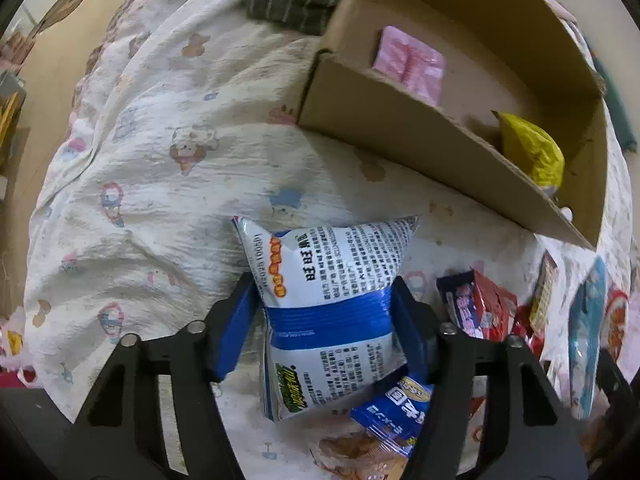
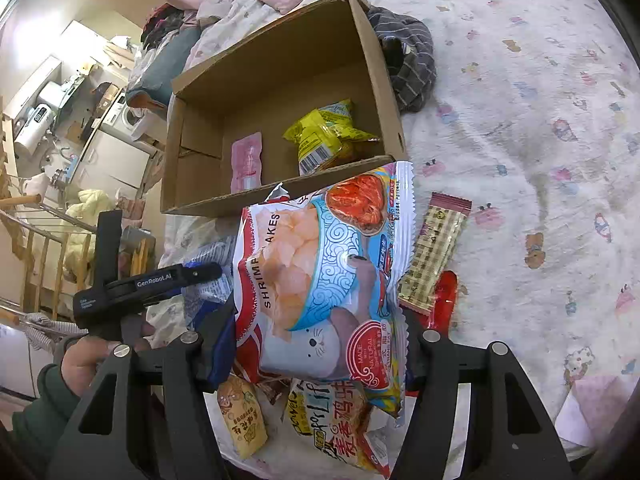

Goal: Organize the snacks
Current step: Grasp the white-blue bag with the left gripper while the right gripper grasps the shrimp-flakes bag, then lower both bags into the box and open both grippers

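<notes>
On a bed (image 1: 152,128) with a cartoon-print sheet, the left gripper (image 1: 324,320) clamps a puffy white-and-blue snack bag (image 1: 324,304), while the right gripper (image 2: 320,340) grips a shrimp-flakes bag (image 2: 320,272). Just beyond, an open brown cardboard box (image 2: 280,64) holds a yellow snack bag (image 2: 324,136) and a flat pink packet (image 2: 247,162).

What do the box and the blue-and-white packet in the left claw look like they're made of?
Box: corrugated cardboard, matte brown, with a raw fluted edge along the front wall. Blue-and-white packet: thin plastic film, probably, glossy and printed, puffed with air and dented where the left claw pinches it.
</notes>
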`<move>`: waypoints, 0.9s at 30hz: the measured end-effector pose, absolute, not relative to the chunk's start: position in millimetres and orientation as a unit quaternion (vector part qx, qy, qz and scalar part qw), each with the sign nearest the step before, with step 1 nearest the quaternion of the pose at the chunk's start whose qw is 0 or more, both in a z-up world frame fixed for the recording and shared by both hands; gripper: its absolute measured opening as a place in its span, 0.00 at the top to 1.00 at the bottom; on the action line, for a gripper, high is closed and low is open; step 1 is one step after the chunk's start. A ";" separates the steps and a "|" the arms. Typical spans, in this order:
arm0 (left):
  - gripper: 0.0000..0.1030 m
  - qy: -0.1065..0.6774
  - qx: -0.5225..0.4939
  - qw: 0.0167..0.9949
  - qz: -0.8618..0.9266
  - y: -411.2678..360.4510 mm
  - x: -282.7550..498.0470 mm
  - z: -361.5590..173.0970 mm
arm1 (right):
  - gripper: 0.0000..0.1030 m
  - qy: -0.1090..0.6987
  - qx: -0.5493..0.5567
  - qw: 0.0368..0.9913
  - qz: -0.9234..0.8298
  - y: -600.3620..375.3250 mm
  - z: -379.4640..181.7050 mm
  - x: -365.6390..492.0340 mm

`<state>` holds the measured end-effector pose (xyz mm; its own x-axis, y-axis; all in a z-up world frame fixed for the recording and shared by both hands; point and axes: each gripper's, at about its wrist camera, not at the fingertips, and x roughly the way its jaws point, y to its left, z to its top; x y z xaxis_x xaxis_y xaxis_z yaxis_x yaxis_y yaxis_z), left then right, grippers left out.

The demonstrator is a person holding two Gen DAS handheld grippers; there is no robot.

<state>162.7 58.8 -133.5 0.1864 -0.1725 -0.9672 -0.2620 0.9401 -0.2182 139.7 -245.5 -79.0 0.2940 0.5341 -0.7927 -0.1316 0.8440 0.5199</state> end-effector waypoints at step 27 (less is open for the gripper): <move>0.52 0.503 -0.103 0.858 -0.023 68.6 135.5 23.6 | 0.38 0.489 0.138 0.825 0.246 -208.5 30.6 115.5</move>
